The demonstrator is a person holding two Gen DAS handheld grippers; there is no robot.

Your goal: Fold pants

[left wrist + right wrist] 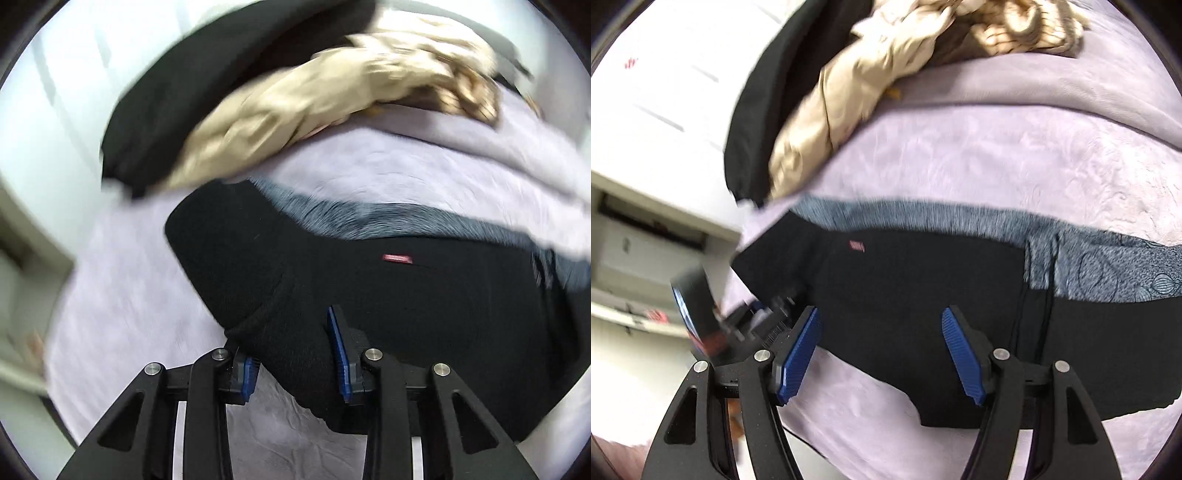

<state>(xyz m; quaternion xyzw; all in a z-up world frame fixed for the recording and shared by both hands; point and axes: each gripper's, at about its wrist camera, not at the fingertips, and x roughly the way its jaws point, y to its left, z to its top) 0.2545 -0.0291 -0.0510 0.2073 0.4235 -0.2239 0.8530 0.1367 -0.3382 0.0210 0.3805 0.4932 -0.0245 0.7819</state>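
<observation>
Left gripper: fingers apart, with a bunched fold of the black pants sitting between the blue pads; can't tell if it's actually pinched. Pants lie on the lilac bedspread, long axis running left-right across both views, small red tag near the top edge. Grey patterned cloth just behind the pants, touching. Tan garment and a black one piled farther back. Right gripper: jaws spread wide, hovering at the pants' near edge, nothing held. White cabinet far left.
</observation>
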